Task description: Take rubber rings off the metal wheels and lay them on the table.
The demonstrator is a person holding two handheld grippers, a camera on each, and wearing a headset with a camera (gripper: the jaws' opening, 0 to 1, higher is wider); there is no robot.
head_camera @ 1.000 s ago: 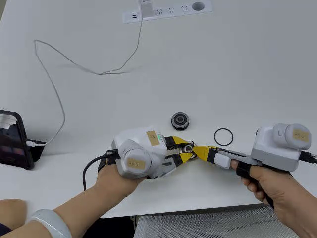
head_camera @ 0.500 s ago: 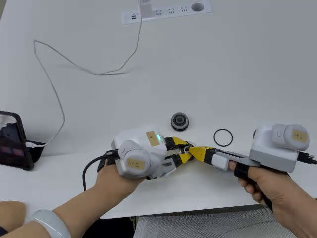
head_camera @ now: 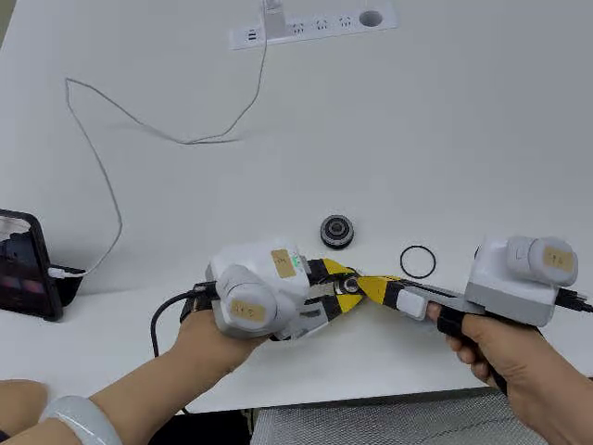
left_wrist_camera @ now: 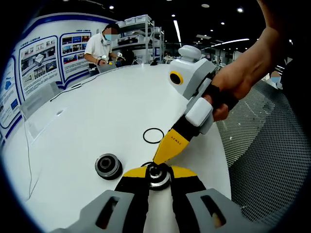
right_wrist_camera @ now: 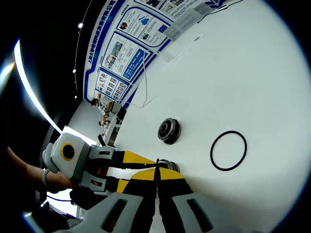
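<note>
Broadly, a white bench (head_camera: 445, 139) spans the head view, and both grippers meet over its near edge. The left gripper (head_camera: 345, 284), gripped in a hand (head_camera: 208, 338), points to the right. Its yellow fingers (left_wrist_camera: 132, 182) are clamped on a small metal wheel (left_wrist_camera: 158, 175), one finger on each side, and hold it just above the bench. The right gripper (head_camera: 363, 281) reaches in from the other side. Its fingers (right_wrist_camera: 170, 177) are pressed together, their tips touching the rim of that held wheel. Whether they pinch its rubber cannot be told.

A dark phone (head_camera: 23, 264) lies at the far left edge, and a thin cable (head_camera: 102, 176) loops from it to a power strip (head_camera: 310, 20) at the far edge.

A second wheel (head_camera: 336, 231) lies flat on the bench just beyond the meeting fingertips, apart from them. To its right a thin black ring (head_camera: 418, 261) lies flat on the bench, near the right gripper's fingers but not touching them.
</note>
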